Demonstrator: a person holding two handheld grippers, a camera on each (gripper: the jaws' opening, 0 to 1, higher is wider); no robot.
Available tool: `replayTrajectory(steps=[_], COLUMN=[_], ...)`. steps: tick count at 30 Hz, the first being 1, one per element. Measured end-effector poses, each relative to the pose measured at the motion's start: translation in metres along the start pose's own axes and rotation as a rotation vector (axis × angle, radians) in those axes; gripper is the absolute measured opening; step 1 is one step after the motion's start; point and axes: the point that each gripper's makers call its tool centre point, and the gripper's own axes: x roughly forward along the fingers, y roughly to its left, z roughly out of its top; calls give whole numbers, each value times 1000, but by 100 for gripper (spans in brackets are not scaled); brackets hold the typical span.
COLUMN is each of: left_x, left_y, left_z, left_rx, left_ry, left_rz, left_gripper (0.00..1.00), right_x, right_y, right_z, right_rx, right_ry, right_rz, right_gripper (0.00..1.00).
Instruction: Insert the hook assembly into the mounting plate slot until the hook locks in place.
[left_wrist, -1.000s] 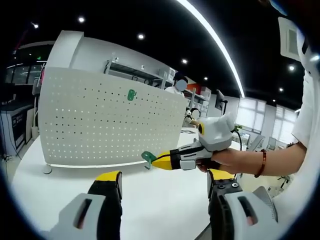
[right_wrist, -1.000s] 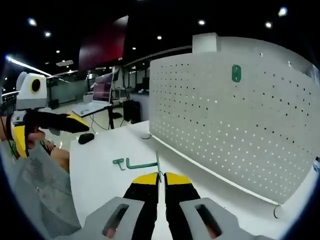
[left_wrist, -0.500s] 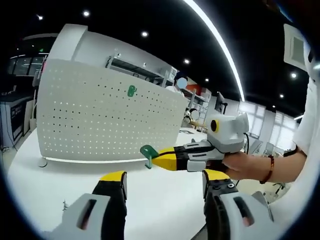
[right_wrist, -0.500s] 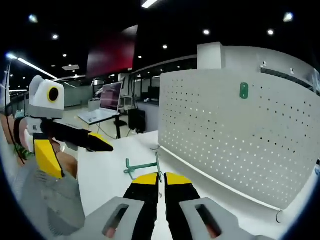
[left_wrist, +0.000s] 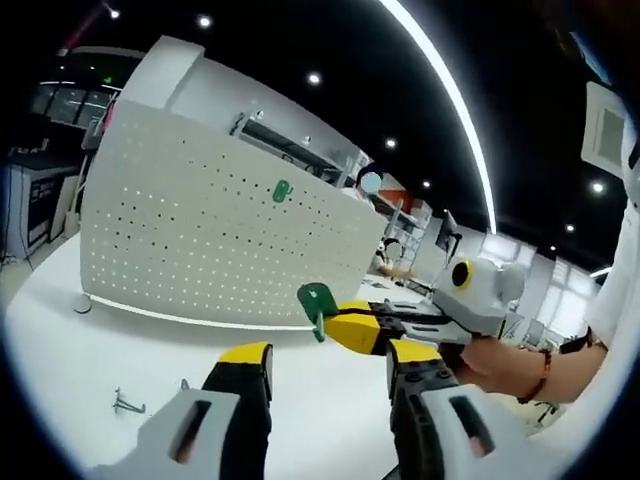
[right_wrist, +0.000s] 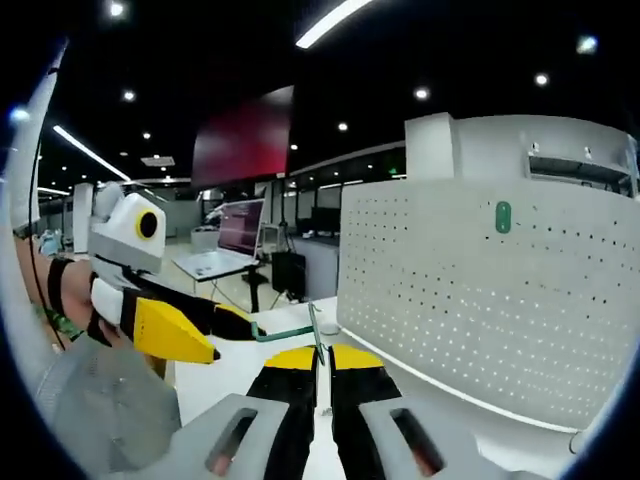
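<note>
The white pegboard mounting plate (left_wrist: 210, 250) stands upright on the table, with a small green piece (left_wrist: 281, 190) fixed high on it. My right gripper (left_wrist: 348, 326) comes in from the right, shut on a green hook assembly (left_wrist: 317, 300) held in the air in front of the board. In the right gripper view my right gripper (right_wrist: 322, 352) pinches the hook's thin stem (right_wrist: 315, 328), and the green arm (right_wrist: 285, 332) points left toward my left gripper (right_wrist: 215, 335). The pegboard (right_wrist: 500, 310) fills the right, with the green piece (right_wrist: 503, 216) on it. My left gripper (left_wrist: 330, 358) is open, just below the hook.
Two small metal hooks (left_wrist: 126, 403) lie on the white table (left_wrist: 80, 340) near the left jaw. Another wire hook (right_wrist: 575, 441) sits at the board's foot. A person's hand (left_wrist: 500, 362) holds the right gripper. Desks and a monitor (right_wrist: 240, 226) stand behind.
The right gripper with the green hook has come closer to the left gripper and slightly higher. Both views have shifted with the hands; the pegboard has not moved.
</note>
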Motion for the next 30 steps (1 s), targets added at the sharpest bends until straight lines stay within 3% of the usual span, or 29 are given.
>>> replayTrajectory(steps=[14, 22, 30], left_x=[-1, -2, -1], left_y=[-5, -3, -2], left_z=[2, 12, 13], left_rx=[-92, -133, -145], left_ry=[-25, -69, -70], left_rz=[-33, -33, -26], left_gripper=[22, 19, 14], right_x=[1, 0, 0], right_y=[9, 12, 17], right_z=[13, 14, 14], right_rx=[30, 41, 57], right_ry=[-49, -58, -63], right_rz=[8, 11, 24], right_gripper=[2, 2, 2])
